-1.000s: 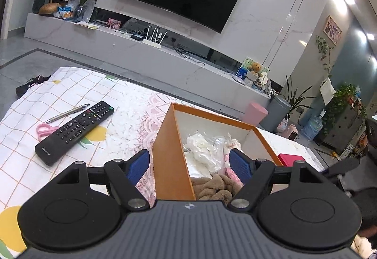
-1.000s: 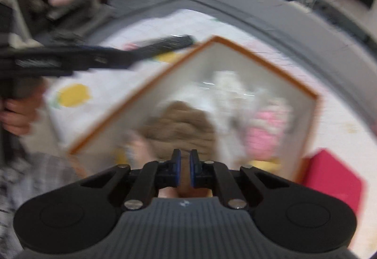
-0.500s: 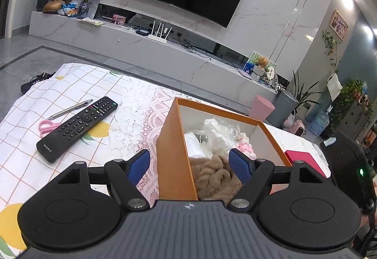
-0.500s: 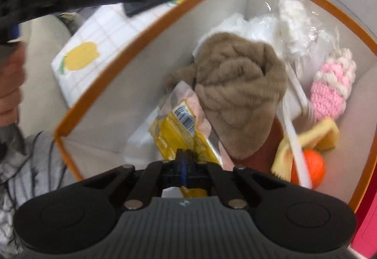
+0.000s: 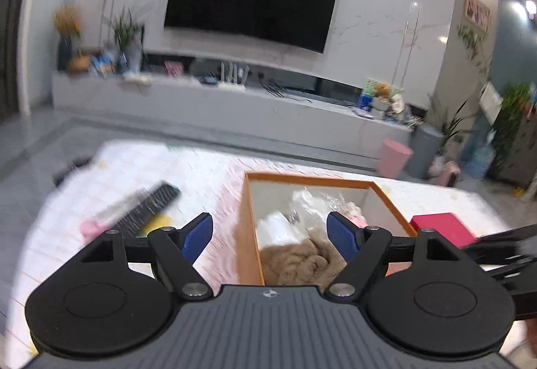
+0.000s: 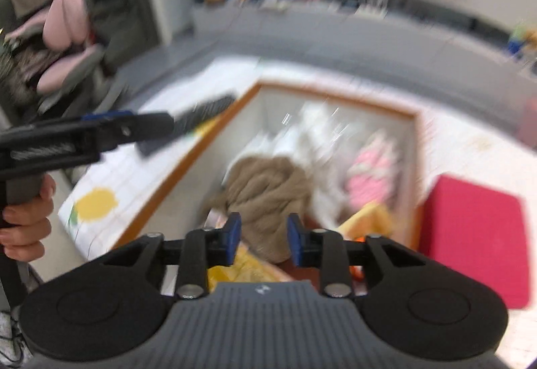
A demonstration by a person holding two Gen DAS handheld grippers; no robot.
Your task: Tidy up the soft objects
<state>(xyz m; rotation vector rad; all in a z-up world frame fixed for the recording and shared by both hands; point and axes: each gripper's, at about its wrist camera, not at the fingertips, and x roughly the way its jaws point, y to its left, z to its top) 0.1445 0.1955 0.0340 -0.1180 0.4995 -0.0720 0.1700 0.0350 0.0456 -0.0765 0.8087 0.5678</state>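
Left wrist view: the left gripper [image 5: 270, 236] is held w/ jaws spread wide, nothing between the pads, hovering over the near-left corner of the orange-rimmed box [image 5: 250, 234]. Inside are seen a tan fuzzy cloth [image 5: 298, 263], white bagged items [image 5: 302, 211] and a bit of pink. A remote [image 5: 147, 208] lies on the checked tablecloth [image 5: 208, 174], left of the box; a red pad [image 5: 443, 228] sits to its right. Frame is blurred.

Right wrist view: the right gripper [image 6: 264, 243] has jaws that have just been opening, now partly apart; no item is pinched, the tan cloth [image 6: 268, 188] being seen below the gap. A yellow packet [image 6: 235, 268] lies in the box under the fingers, a pink knit toy [image 6: 372, 171] further in. The left gripper [image 6: 110, 130] is seen held by a hand [image 6: 23, 224].

Judgement: the drop-off appears done. For a clean finish, the right gripper should be lifted straight up so the pads don't snag the cloth, w/ the next soft item approached slower, as blur suggests fast motion.
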